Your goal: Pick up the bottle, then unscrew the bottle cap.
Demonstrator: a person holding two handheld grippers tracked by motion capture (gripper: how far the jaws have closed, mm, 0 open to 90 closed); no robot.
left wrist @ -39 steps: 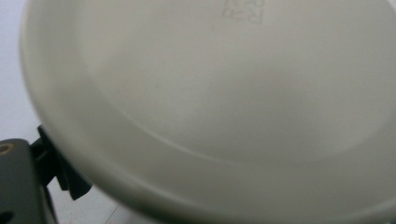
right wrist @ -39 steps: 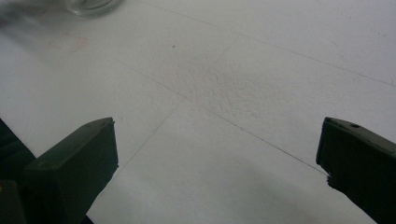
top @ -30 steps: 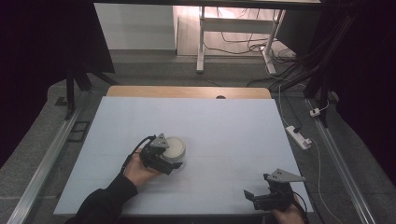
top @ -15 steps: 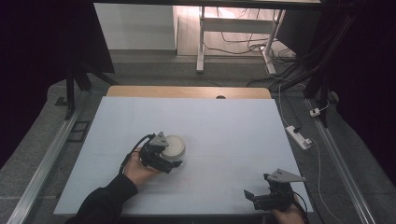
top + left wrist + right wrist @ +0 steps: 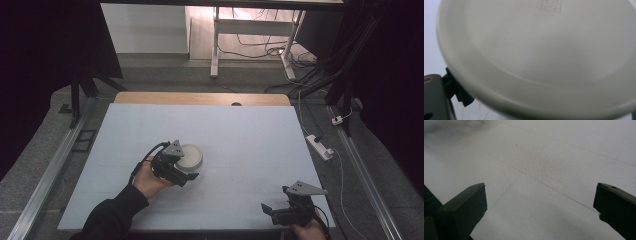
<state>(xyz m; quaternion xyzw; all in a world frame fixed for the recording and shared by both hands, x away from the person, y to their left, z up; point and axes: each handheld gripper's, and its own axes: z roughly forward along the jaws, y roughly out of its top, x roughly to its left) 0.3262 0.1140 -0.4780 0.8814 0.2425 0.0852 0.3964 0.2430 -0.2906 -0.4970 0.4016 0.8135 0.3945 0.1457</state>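
While your left gripper (image 5: pixel 186 167) has its jaws around the white bowl (image 5: pixel 189 156) on the table (image 5: pixel 250 135), your right gripper (image 5: pixel 272 212) rests with jaws spread wide, empty.

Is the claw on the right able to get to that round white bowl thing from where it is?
Probably yes. The right claw stands open near the table's front edge, and bare white tabletop lies between it and the round white bowl. But the left claw is already at the bowl.

Smooth matt off-white plastic bowl (image 5: pixel 544 57) (faint moulded lettering), w/ grainy matt tabletop (image 5: pixel 544 167)
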